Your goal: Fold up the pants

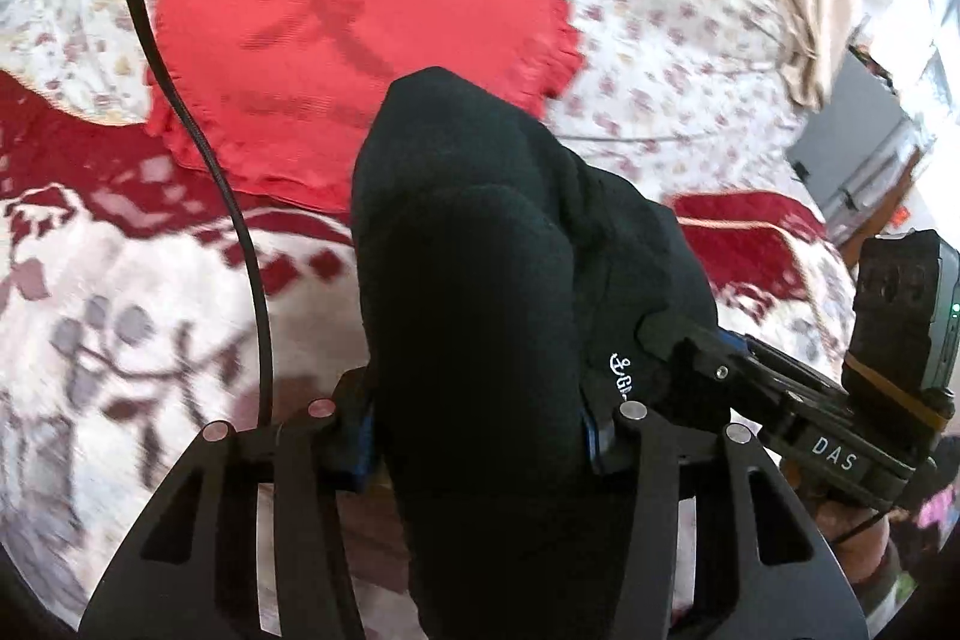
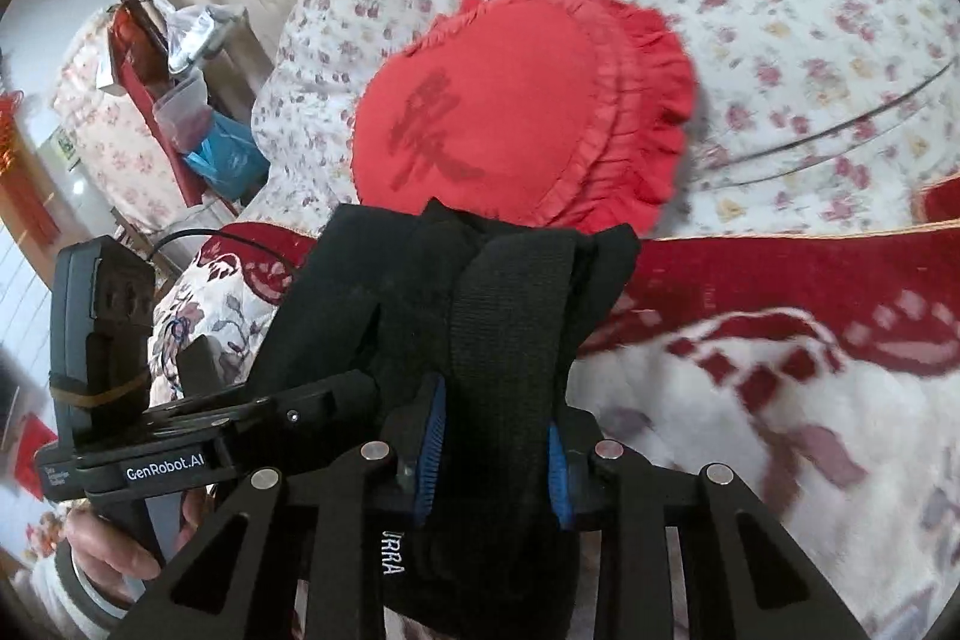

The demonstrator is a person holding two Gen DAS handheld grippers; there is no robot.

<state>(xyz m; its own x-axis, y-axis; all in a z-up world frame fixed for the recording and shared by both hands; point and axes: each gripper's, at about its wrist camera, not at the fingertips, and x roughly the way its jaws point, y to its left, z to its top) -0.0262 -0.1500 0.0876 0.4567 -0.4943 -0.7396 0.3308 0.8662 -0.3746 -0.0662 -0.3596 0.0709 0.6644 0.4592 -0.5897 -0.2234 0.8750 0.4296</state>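
Note:
The black pants (image 1: 480,292) are bunched up and held off the bed by both grippers. My left gripper (image 1: 480,436) is shut on the black cloth, which fills the gap between its blue-padded fingers. In the right wrist view my right gripper (image 2: 495,466) is shut on the pants (image 2: 480,292) as well, with a ribbed band running between its pads. The right gripper shows at the lower right of the left wrist view (image 1: 672,340), close beside the left one and gripping the same bundle. White lettering shows on the cloth.
A red ruffled cushion (image 1: 354,40) with a dark character lies on the floral bedspread (image 1: 660,40), and also shows in the right wrist view (image 2: 516,106). A red and white blanket (image 2: 780,370) covers the near bed. A cluttered side table (image 2: 180,88) stands beyond the bed's left edge.

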